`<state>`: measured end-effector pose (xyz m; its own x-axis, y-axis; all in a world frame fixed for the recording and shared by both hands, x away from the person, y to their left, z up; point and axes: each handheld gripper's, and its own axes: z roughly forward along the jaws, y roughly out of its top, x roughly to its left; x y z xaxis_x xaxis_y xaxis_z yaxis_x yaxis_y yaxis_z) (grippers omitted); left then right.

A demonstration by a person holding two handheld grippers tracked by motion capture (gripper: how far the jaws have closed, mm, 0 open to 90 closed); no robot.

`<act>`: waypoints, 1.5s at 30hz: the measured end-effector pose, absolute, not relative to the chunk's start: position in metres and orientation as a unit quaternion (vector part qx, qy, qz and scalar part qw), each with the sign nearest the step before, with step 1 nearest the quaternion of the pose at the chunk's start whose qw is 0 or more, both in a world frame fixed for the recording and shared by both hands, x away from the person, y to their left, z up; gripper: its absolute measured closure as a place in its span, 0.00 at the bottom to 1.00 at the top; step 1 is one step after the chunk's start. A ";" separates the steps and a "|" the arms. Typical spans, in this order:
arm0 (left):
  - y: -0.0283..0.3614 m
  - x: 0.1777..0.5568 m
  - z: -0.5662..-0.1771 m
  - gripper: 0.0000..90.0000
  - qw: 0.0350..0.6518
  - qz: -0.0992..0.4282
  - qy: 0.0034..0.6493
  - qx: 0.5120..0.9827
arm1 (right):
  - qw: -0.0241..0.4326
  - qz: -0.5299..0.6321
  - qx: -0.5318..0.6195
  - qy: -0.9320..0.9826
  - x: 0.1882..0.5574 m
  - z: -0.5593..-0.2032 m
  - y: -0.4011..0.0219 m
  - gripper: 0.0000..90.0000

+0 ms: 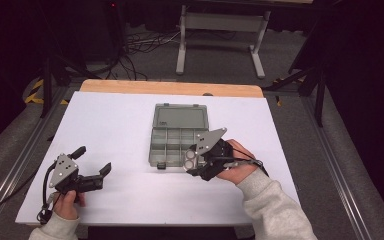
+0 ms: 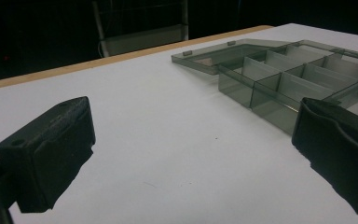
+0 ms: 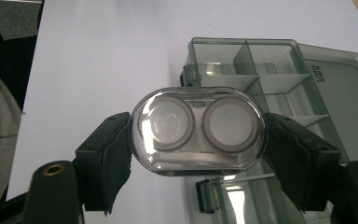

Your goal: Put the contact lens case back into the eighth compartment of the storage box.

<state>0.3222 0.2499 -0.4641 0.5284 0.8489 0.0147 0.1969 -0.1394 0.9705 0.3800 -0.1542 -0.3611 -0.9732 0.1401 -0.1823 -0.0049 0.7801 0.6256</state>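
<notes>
- Right gripper (image 3: 198, 135): jaws clamped on the two ends of clear oval case (image 3: 198, 131) with two round wells; case lifted, off the table.
- Position of case: above near edge of compartment box (image 1: 176, 134), by its front latch side, per high view and right gripper view.
- Compartment box: lid folded flat open behind; visible compartments apparently empty.
- Left gripper (image 1: 91, 167): jaws wide apart, nothing between; low over white table (image 1: 115, 120), well apart from box.
- Progress, judged: pickup done; case not yet in any compartment. Likely left: lowering, release, perhaps lid closing.
</notes>
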 end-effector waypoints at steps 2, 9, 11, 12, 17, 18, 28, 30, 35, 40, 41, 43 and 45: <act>0.250 0.322 -0.464 0.00 0.536 0.304 0.379 0.691 | 0.112 0.330 0.038 0.936 0.382 -0.360 -0.156 0.29; 0.250 0.322 -0.464 0.00 0.536 0.304 0.378 0.691 | 0.117 0.330 0.045 0.935 0.388 -0.357 -0.161 0.29; 0.250 0.322 -0.464 0.00 0.536 0.304 0.378 0.691 | 0.120 0.329 0.047 0.935 0.390 -0.357 -0.161 0.29; 0.250 0.322 -0.464 0.00 0.536 0.304 0.378 0.691 | 0.121 0.328 0.049 0.936 0.392 -0.356 -0.162 0.29; 0.250 0.322 -0.464 0.00 0.536 0.304 0.378 0.691 | 0.126 0.325 0.056 0.936 0.399 -0.355 -0.165 0.29; 0.250 0.322 -0.464 0.00 0.536 0.304 0.378 0.691 | 0.125 0.326 0.059 0.935 0.400 -0.355 -0.166 0.29; 0.250 0.322 -0.464 0.00 0.536 0.304 0.378 0.691 | 0.125 0.328 0.065 0.934 0.413 -0.358 -0.172 0.29; 0.250 0.322 -0.464 0.00 0.536 0.304 0.378 0.691 | 0.127 0.327 0.065 0.934 0.415 -0.358 -0.173 0.29; 0.250 0.322 -0.464 0.00 0.536 0.304 0.378 0.691 | 0.126 0.320 0.066 0.937 0.422 -0.361 -0.175 0.29; 0.250 0.322 -0.464 0.00 0.536 0.304 0.377 0.691 | 0.124 0.309 0.073 0.940 0.429 -0.363 -0.179 0.29; 0.250 0.322 -0.464 0.00 0.536 0.304 0.377 0.691 | 0.126 0.308 0.074 0.940 0.430 -0.363 -0.179 0.29; 0.250 0.322 -0.464 0.00 0.536 0.304 0.377 0.691 | 0.126 0.305 0.076 0.941 0.431 -0.363 -0.181 0.29; 0.250 0.322 -0.464 0.00 0.536 0.304 0.377 0.691 | 0.126 0.304 0.077 0.941 0.432 -0.364 -0.181 0.29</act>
<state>0.3223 0.2497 -0.4641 0.5302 0.8477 0.0159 0.1962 -0.1409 0.9704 0.4324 -0.1814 -0.3637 -0.9565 0.2213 -0.1899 0.0681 0.8028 0.5923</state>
